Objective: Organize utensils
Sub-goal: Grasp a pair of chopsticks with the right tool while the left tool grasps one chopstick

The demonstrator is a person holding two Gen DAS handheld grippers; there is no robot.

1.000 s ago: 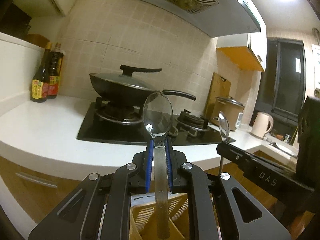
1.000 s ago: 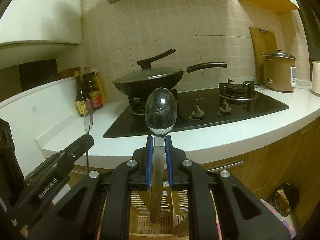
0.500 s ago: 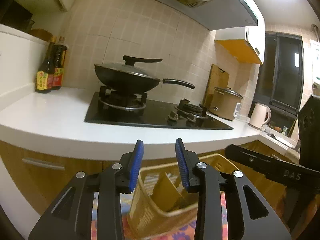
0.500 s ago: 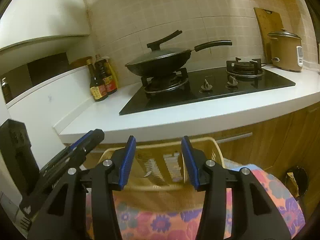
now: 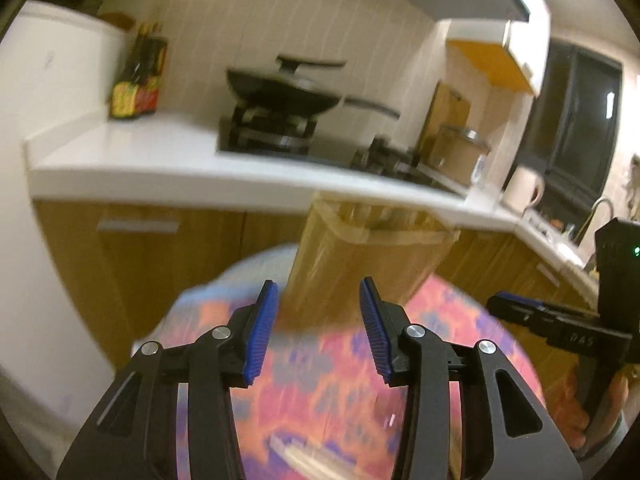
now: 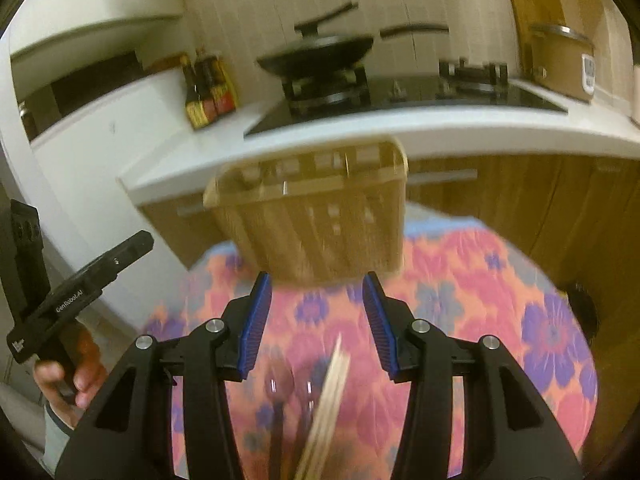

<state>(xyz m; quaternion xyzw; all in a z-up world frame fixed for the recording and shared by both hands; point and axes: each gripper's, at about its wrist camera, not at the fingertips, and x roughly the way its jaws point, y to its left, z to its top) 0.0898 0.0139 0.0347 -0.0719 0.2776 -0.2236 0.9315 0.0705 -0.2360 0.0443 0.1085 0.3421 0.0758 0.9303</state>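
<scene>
A tan slatted utensil basket [image 5: 368, 256] [image 6: 316, 216] stands on a round table under a floral cloth [image 6: 460, 300]. My left gripper [image 5: 318, 332] hangs in front of the basket with nothing between its blue pads, and its jaws are opening. My right gripper [image 6: 318, 320] is open and empty, a little short of the basket. Below it lies a blurred bundle of pale chopsticks [image 6: 328, 400], with faint glints of other utensils beside it. Pale sticks [image 5: 304, 456] also show low in the left wrist view. Each wrist view shows the other gripper off to one side [image 5: 504, 304] [image 6: 136, 244].
Behind the table runs a white counter [image 6: 440, 128] with a black hob, a lidded wok [image 6: 320, 52], sauce bottles [image 6: 208, 92] and a rice cooker [image 6: 560, 60]. Wooden cabinet fronts [image 5: 160, 248] stand below it. A kettle [image 5: 524, 188] and sink are at far right. A hand [image 6: 76, 376] holds the left gripper.
Both grippers let go of the clear spoons they held upright and opened. They drew back and down from the basket, so the floral cloth and chopsticks now show.
</scene>
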